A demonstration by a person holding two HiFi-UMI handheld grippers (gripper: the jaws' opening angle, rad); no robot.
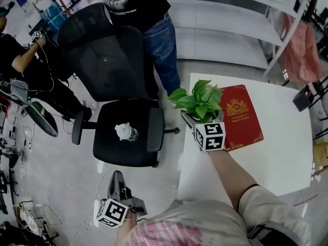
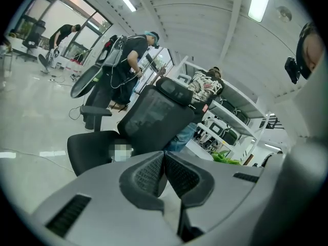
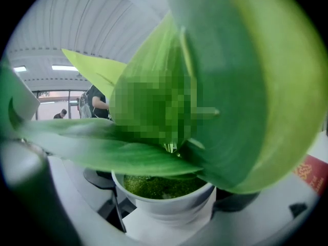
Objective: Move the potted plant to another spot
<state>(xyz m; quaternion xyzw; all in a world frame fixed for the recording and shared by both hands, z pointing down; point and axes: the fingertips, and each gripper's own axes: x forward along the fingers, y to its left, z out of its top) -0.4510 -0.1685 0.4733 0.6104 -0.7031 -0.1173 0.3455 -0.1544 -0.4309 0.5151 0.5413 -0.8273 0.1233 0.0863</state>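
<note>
Head view, potted plant (image 1: 199, 102) within right tool (image 1: 196, 120)

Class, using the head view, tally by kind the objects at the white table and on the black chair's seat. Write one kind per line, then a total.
Potted plant: 1
Red book: 1
Bottle: 1
Total: 3

Left gripper (image 1: 117, 183) hangs at the frame's lower left, fingers pressed together, empty. Right forearm (image 1: 233, 173) reaches up mid-frame. Right gripper (image 1: 189, 118) has its fingers apart around the potted plant (image 1: 198, 100).
</note>
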